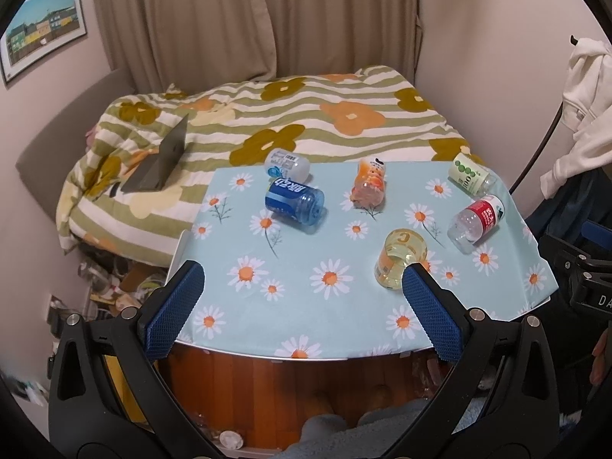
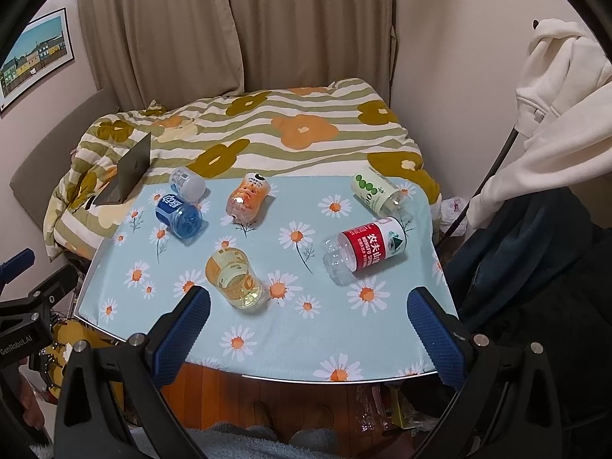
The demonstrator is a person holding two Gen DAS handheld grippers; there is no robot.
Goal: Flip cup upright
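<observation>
Several cut-bottle cups lie on their sides on the daisy tablecloth (image 1: 306, 306). A yellow cup (image 1: 399, 258) (image 2: 233, 277) lies nearest the front. A red-label clear cup (image 1: 478, 220) (image 2: 363, 252) lies at the right. A blue cup (image 1: 294, 201) (image 2: 178, 214), a white cup (image 1: 287, 164) (image 2: 187, 183), an orange cup (image 1: 369, 187) (image 2: 246, 199) and a green-label cup (image 1: 472, 174) (image 2: 376, 189) lie further back. My left gripper (image 1: 304, 281) is open and empty above the front edge. My right gripper (image 2: 308, 308) is open and empty, between the yellow and red-label cups.
A bed with a flowered quilt (image 1: 306, 114) stands behind the table, with a laptop (image 1: 160, 164) on it. A white hoodie (image 2: 554, 114) hangs at the right. Clutter lies on the floor at the left (image 1: 114, 279). The left gripper's body shows at the right wrist view's left edge (image 2: 26, 306).
</observation>
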